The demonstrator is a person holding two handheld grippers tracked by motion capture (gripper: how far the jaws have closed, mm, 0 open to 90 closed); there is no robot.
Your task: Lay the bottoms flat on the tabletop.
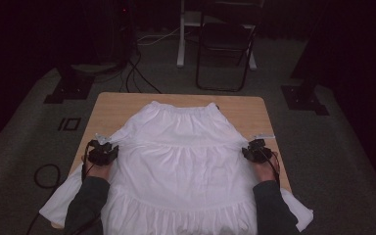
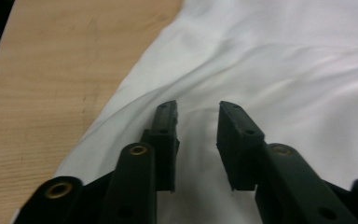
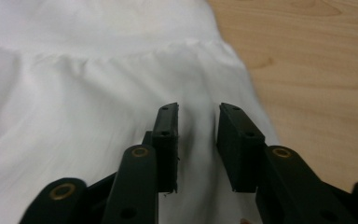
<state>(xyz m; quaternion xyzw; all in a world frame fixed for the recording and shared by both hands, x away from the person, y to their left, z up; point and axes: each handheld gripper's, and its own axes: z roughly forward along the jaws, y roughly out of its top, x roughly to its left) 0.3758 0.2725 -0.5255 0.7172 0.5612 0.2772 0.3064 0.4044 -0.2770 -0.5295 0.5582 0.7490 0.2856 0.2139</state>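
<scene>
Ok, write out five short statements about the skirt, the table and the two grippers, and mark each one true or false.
1. The white skirt lies spread flat on the wooden table. True.
2. The skirt's gathered waistband is at the edge nearest the person. False: the waistband is at the far side, and the hem hangs over the near edge.
3. The left gripper has its jaws open above the skirt's left edge. True.
4. The right gripper is clamped on a fold of cloth. False: its jaws stand apart with nothing between them.
5. A folding chair stands on the floor beyond the table. True.
</scene>
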